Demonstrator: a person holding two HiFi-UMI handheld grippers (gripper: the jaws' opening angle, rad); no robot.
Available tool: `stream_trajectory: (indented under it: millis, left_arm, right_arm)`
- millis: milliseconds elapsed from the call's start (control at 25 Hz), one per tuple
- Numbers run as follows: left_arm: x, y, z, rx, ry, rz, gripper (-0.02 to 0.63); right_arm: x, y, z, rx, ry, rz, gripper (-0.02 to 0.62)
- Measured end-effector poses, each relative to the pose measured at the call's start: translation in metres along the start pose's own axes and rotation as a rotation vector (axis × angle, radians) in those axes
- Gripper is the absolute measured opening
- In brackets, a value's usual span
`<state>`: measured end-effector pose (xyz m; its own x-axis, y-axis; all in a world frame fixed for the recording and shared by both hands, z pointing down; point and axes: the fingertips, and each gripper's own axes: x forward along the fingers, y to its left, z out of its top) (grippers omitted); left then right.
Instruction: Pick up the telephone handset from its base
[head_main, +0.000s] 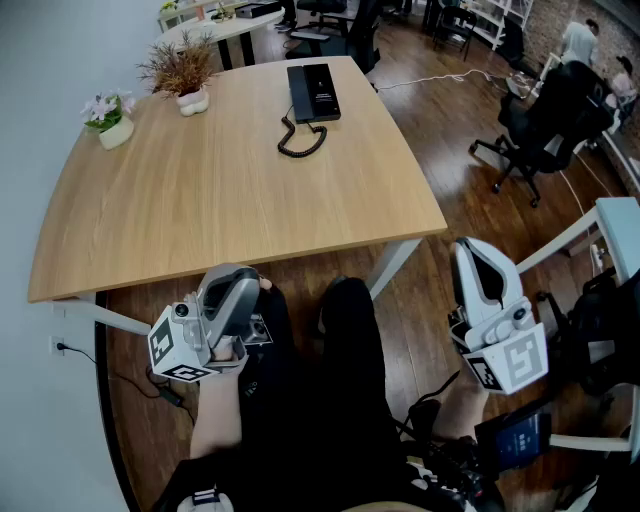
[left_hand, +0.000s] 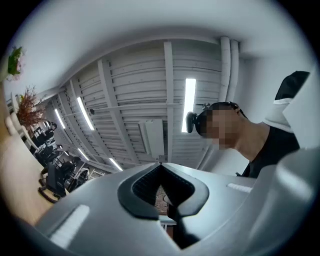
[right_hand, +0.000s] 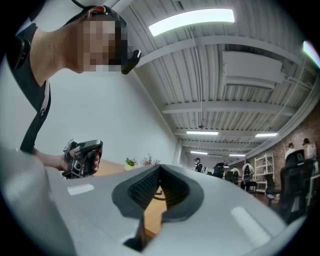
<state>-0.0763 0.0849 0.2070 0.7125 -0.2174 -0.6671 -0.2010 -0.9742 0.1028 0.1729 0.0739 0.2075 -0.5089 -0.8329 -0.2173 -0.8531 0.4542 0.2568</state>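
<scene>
1. A light wooden desk (head_main: 220, 200) is seen from above. At its far side the black telephone handset (head_main: 298, 95) lies on its flat black base (head_main: 325, 95). A black coiled cord (head_main: 300, 140) is looped on the desk just in front of the base.
2. The grey left hand-held gripper (left_hand: 160, 167) is held low on the person's side of the desk, well apart from the telephone. Its jaws are pressed together with nothing between them.
3. The white right hand-held gripper (right_hand: 160, 170) is held low further to the right, also well apart from the telephone. Its jaws are likewise closed on nothing.
4. The task is judged to be at its very start, as the reach across the desk is not yet made.
5. For a good reach, one hand-held gripper should be carried over the desk and its jaws spread before the handset is met.
6. The handset is best taken across its narrow width near the middle, so that it hangs level when lifted.
7. A straight upward lift is advised, because the base could be dragged along by the coiled cord.
8. A dried brown plant in a white pot (head_main: 183, 72) and pink flowers in a white pot (head_main: 108, 115) stand to the left of the telephone. They are judged to be clear of the path.
</scene>
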Motion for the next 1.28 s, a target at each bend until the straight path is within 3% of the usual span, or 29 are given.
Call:
stream_trajectory:
  millis: [480,1080,1280]
  left_arm:
    - [0.01,0.065,0.012,0.053,-0.016,0.022,0.003]
    - [0.046,0.159,-0.004,0.008,-0.006,0.02,0.003]
    - [0.064,0.192,0.0,0.015,0.061,0.01,0.003]
  right_arm:
    - [0.069,-0.028,-0.013,-0.016,-0.043,0.036,0.003]
    - [0.143,-0.078,-0.052,0.008,-0.025,0.043,0.003]
    - [0.16,-0.084,-0.068,0.024,0.0,0.051,0.003]
